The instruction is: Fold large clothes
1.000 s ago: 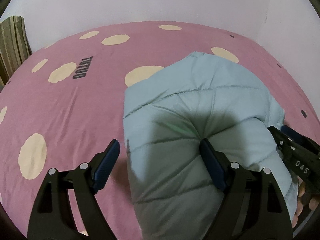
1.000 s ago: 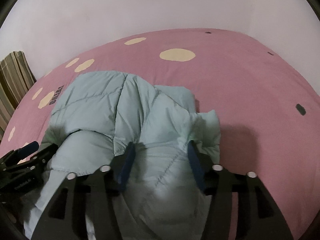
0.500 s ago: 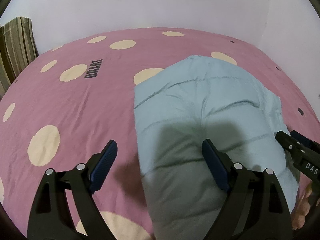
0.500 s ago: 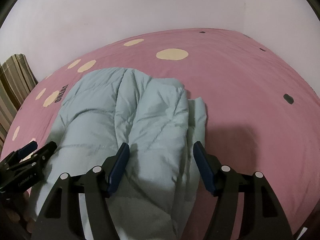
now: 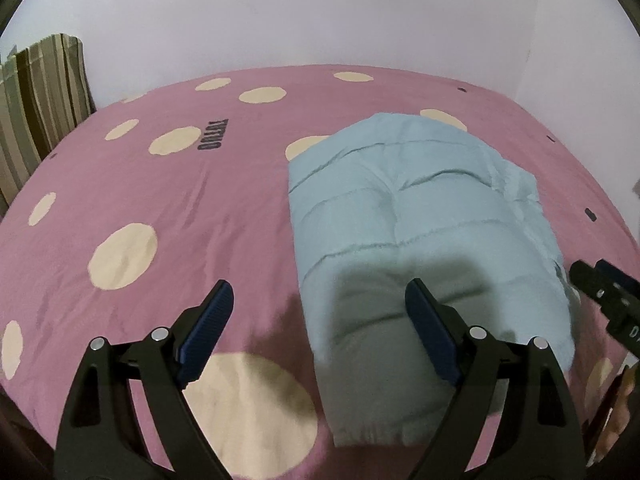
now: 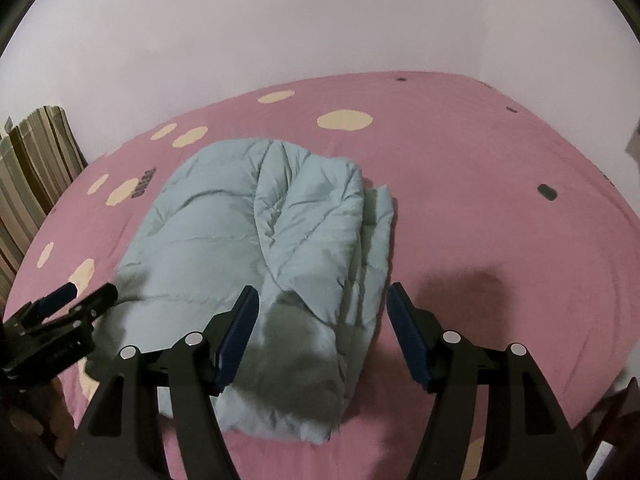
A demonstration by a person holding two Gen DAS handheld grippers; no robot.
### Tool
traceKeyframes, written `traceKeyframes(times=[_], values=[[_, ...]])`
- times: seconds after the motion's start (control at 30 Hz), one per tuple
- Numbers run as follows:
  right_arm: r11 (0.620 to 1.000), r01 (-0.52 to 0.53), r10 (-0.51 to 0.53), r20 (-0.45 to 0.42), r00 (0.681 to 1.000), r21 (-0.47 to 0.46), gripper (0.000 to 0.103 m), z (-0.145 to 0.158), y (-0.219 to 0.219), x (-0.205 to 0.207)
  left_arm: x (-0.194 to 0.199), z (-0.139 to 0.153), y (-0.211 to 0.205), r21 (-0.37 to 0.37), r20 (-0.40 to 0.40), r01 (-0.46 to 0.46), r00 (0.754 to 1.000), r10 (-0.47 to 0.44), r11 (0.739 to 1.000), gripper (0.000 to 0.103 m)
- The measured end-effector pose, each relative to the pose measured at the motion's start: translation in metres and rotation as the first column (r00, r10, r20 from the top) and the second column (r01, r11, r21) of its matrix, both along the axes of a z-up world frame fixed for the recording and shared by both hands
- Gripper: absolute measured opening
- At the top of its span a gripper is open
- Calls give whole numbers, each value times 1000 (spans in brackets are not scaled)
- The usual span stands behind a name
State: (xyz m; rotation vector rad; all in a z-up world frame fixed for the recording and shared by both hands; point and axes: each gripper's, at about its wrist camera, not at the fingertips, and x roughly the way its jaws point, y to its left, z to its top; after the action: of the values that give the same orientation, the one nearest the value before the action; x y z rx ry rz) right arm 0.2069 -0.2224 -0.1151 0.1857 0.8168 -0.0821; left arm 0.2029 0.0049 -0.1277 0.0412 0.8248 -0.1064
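A light blue quilted puffer jacket [image 5: 420,220] lies folded into a compact bundle on the pink bed; it also shows in the right wrist view [image 6: 256,248]. My left gripper [image 5: 320,316] is open and empty, held above the jacket's near left edge. My right gripper [image 6: 322,320] is open and empty above the jacket's near right end. Each gripper shows in the other's view: the right one at the right edge [image 5: 600,284], the left one at the left edge [image 6: 60,312].
The bed has a pink sheet with cream dots [image 5: 160,200] and dark lettering [image 5: 212,136]. A striped cushion [image 5: 40,96] stands at the far left by the white wall. The bed's near edge lies just below the grippers.
Both grippers have pulled back and up from the jacket. The right gripper opened wider and let go of the fabric; the jacket settled flat into a folded bundle.
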Motion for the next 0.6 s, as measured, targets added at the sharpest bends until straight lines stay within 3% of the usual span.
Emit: traceKeyframes(times=[0.13, 0.6], values=[[1000, 6, -6, 36, 999, -12, 74, 12, 2, -15, -19, 10, -4, 29, 27, -13, 1000, 12, 999, 91], [1000, -9, 10, 116, 993, -13, 78, 41, 14, -48, -62, 55, -10, 22, 139, -10, 990, 7, 1000, 93]])
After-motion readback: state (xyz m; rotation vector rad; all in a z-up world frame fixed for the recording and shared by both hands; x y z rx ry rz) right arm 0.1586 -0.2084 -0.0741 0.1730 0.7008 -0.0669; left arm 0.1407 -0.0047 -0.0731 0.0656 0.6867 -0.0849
